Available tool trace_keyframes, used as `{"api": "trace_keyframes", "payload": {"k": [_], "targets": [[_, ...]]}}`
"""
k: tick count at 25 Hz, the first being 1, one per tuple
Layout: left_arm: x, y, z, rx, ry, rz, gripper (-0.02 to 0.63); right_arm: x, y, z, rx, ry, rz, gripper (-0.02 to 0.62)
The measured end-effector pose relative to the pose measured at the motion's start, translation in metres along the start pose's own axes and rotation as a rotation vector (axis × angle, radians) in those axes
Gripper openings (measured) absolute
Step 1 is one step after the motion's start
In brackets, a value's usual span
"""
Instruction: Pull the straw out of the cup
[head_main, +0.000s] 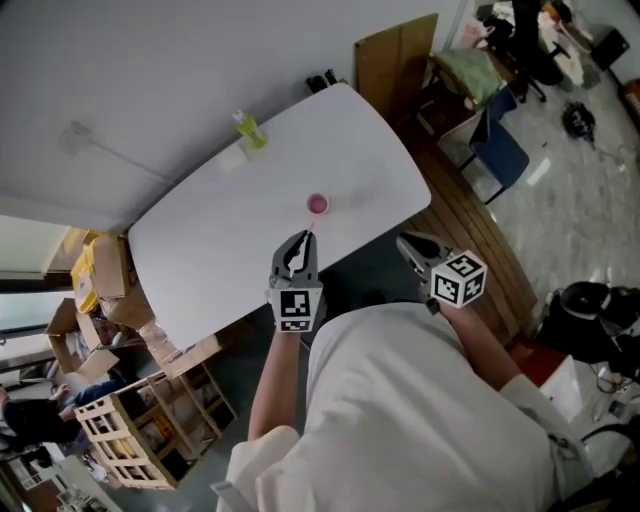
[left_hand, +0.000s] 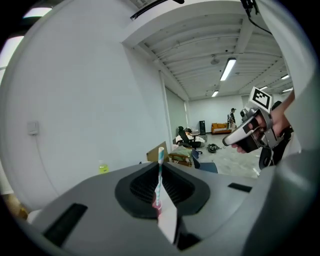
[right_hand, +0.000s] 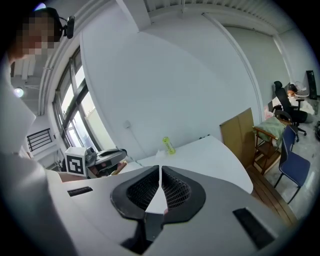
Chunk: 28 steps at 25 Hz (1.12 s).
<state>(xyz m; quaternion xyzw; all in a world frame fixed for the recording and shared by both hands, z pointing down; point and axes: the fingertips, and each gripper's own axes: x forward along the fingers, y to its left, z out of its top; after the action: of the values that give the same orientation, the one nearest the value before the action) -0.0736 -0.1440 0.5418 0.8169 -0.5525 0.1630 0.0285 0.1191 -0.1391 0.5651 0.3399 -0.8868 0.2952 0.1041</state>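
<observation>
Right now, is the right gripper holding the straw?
No, the straw sits pinched in the left gripper; the right gripper is shut and empty.

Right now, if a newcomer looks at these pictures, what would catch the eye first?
The striped straw stands upright, pinched between the jaws of the left gripper, close to the small pink cup on the white table. A green bottle stands alone near the table's far edge. The right gripper, shut and empty, hangs beside the table's near edge.
</observation>
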Motion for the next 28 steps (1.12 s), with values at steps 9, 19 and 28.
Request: {"api": "trace_keyframes", "payload": {"k": [9,19,28], "targets": [[-0.050,-0.012,0.011,-0.128,-0.021,0.144,0.023,-0.012,0.005,0.000,-0.075,0.014,0.086,0.040],[-0.100,-0.013,0.007,-0.272,-0.032,0.213,0.023,-0.014,0.026,-0.003,-0.170,0.010,0.126,0.040],[-0.119,-0.007,-0.017,-0.368,-0.016,0.172,0.023,-0.007,0.042,-0.014,-0.184,0.005,0.103,0.038]]}}
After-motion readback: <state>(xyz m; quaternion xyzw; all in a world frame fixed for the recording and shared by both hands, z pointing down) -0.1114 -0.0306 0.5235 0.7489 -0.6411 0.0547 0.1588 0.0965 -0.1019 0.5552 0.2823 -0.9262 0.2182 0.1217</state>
